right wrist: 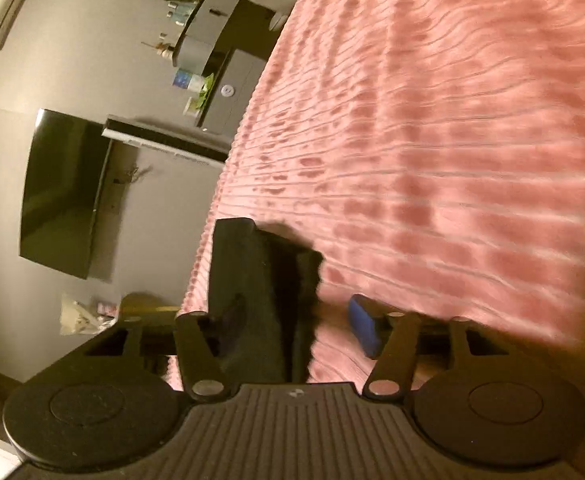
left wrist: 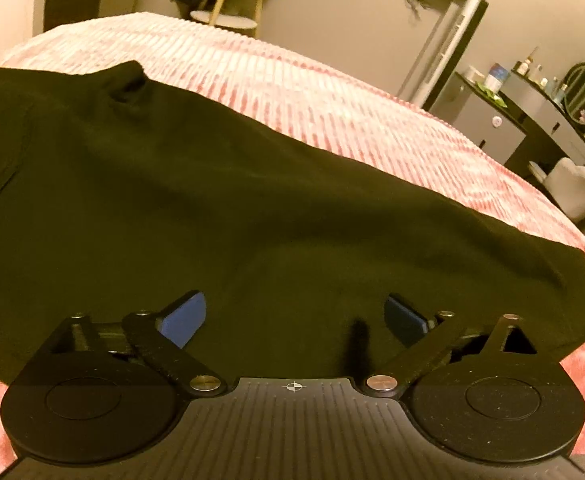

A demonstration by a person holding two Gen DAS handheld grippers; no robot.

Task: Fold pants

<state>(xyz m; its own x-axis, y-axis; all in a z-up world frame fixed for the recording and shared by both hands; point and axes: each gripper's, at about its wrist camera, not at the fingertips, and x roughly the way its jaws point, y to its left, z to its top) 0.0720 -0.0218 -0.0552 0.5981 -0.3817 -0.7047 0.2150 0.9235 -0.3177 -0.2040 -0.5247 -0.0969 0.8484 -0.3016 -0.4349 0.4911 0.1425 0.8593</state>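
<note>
On the pink bedspread (left wrist: 292, 80), black pants (left wrist: 172, 200) lie spread.
Left gripper (left wrist: 294, 316) hovers wide open over them; right gripper (right wrist: 292, 320), jaws apart, has cloth between. Grab both layers, lift evenly.

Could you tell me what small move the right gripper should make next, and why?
Probably close the right gripper on the black pants. Its jaws stand open, and a bunched edge of the cloth lies between them near the edge of the pink bedspread. The left gripper is also open, over the spread pants.
</note>
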